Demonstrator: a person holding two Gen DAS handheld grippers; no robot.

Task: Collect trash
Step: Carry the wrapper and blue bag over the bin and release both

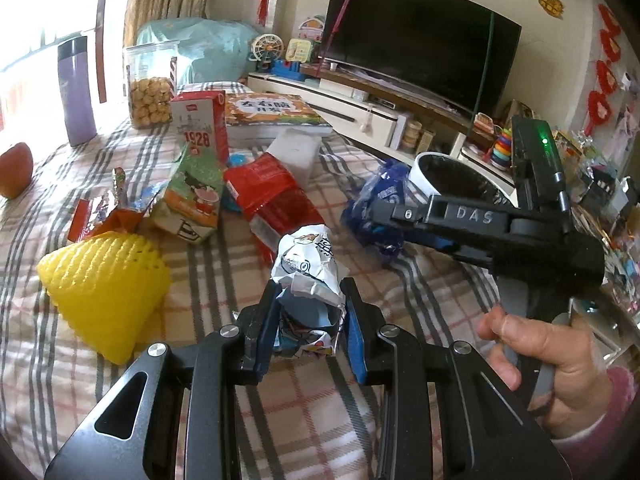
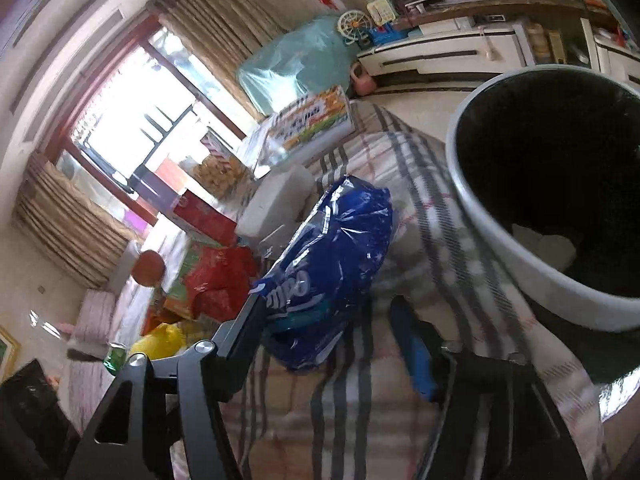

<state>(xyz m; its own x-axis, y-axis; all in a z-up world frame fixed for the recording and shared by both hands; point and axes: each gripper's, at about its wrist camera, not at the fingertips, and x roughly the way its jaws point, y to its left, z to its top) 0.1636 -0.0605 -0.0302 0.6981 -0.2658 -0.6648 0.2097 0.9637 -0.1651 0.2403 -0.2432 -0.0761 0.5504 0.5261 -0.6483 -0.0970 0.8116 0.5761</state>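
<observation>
In the left wrist view my left gripper (image 1: pixel 312 286) is shut on a crumpled white and blue wrapper (image 1: pixel 308 264), just above the plaid cloth (image 1: pixel 224 264). To the right, a hand (image 1: pixel 560 364) holds my right gripper (image 1: pixel 380 220), which points at a crinkled blue plastic bag (image 1: pixel 380 200). In the right wrist view that blue bag (image 2: pixel 332 248) lies between the open fingers of my right gripper (image 2: pixel 328 304). It rests against the left finger, while the right finger stands apart from it. A white bin with a black liner (image 2: pixel 480 216) stands just right of the bag, with a pale scrap inside.
On the cloth lie a yellow foam net (image 1: pixel 104 288), a red snack bag (image 1: pixel 272 196), a green drink carton (image 1: pixel 192 200), a red carton (image 1: pixel 200 128), small wrappers (image 1: pixel 116 208), a book (image 1: pixel 276 114) and a white box (image 1: pixel 296 152). An apple (image 1: pixel 14 170), a purple flask (image 1: pixel 76 92) and a cookie jar (image 1: pixel 150 84) stand behind.
</observation>
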